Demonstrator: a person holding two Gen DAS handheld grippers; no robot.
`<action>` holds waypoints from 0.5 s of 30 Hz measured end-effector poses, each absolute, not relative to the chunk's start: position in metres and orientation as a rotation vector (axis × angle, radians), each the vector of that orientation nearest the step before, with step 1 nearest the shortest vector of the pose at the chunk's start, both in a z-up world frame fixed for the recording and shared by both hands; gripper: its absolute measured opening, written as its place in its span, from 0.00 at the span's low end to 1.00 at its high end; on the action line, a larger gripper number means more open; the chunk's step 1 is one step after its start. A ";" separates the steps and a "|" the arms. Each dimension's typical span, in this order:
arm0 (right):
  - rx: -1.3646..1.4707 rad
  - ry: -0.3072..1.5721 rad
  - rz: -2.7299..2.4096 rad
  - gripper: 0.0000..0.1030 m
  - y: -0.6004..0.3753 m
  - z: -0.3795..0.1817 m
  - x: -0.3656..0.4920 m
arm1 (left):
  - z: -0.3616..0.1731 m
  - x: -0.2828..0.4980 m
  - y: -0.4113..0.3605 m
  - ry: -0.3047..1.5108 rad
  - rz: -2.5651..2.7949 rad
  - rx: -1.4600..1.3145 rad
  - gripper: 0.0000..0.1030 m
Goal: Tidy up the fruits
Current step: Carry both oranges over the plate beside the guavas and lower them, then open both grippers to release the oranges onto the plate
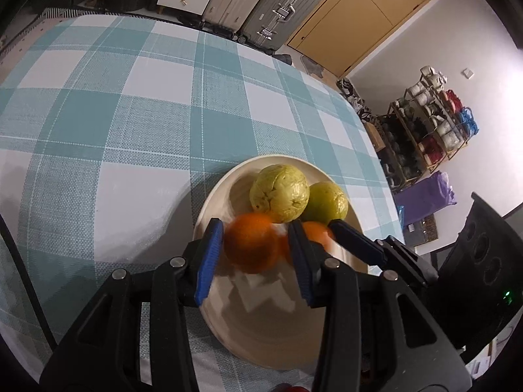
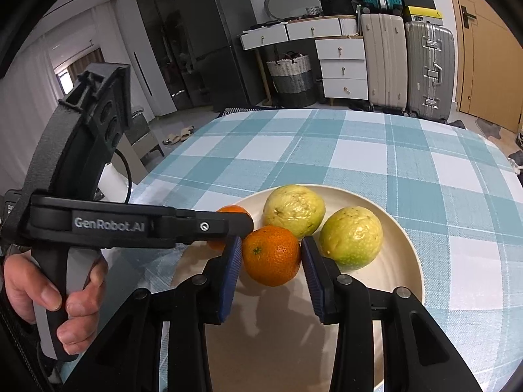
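Right tool [image 2: 271,258]: jaws astride orange [image 2: 272,254], small gaps, not gripping | Left tool [image 1: 255,248]: astride second orange [image 1: 250,243], grip unclear | Both oranges on plate [image 2: 402,261], table | Step: release | Next: withdraw clear of guavas [image 2: 294,210].

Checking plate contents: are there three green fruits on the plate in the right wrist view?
No. Only two green fruits lie on the plate, beside two oranges.

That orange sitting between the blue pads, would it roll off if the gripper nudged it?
Probably it would roll: the orange is round and sits loose on the smooth plate. The two green fruits right behind it would likely stop it. Its pebbly skin should give the ribbed pads decent hold.
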State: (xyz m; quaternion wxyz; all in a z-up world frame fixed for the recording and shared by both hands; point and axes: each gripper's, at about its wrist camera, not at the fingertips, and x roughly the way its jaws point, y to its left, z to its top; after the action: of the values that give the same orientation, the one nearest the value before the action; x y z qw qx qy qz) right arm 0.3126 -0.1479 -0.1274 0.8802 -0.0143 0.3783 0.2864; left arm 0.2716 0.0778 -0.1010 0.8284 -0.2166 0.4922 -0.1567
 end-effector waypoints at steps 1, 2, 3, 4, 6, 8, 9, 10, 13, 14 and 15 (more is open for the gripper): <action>-0.031 0.780 0.588 0.51 -0.149 -0.126 0.312 | -0.099 0.271 0.078 1.045 -0.330 -0.459 0.38; -0.029 0.763 0.588 0.52 -0.150 -0.124 0.311 | -0.098 0.271 0.077 1.040 -0.330 -0.452 0.41; -0.027 0.744 0.592 0.52 -0.151 -0.121 0.308 | -0.096 0.270 0.077 1.035 -0.326 -0.446 0.42; -0.031 0.728 0.595 0.52 -0.153 -0.117 0.305 | -0.093 0.268 0.077 1.032 -0.321 -0.443 0.42; -0.038 0.710 0.594 0.52 -0.155 -0.111 0.301 | -0.089 0.265 0.078 1.024 -0.324 -0.451 0.42; -0.036 0.699 0.594 0.52 -0.158 -0.104 0.297 | -0.084 0.260 0.078 1.014 -0.316 -0.442 0.42; -0.033 0.692 0.592 0.52 -0.161 -0.101 0.295 | -0.082 0.257 0.078 1.011 -0.312 -0.438 0.43; -0.030 0.685 0.587 0.52 -0.164 -0.097 0.292 | -0.080 0.254 0.078 1.009 -0.306 -0.434 0.44; -0.020 0.667 0.574 0.53 -0.173 -0.086 0.284 | -0.071 0.241 0.078 0.995 -0.286 -0.414 0.45; -0.018 0.662 0.568 0.54 -0.176 -0.084 0.280 | -0.068 0.236 0.078 0.988 -0.278 -0.404 0.45; -0.014 0.656 0.561 0.55 -0.179 -0.080 0.276 | -0.064 0.231 0.078 0.981 -0.270 -0.393 0.46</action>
State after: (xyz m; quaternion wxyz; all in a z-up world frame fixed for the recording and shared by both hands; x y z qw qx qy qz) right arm 0.2756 -0.1795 -0.0804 0.9082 -0.0069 0.3179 0.2720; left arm 0.2307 0.0777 -0.0638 0.8550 -0.1868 0.4665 -0.1284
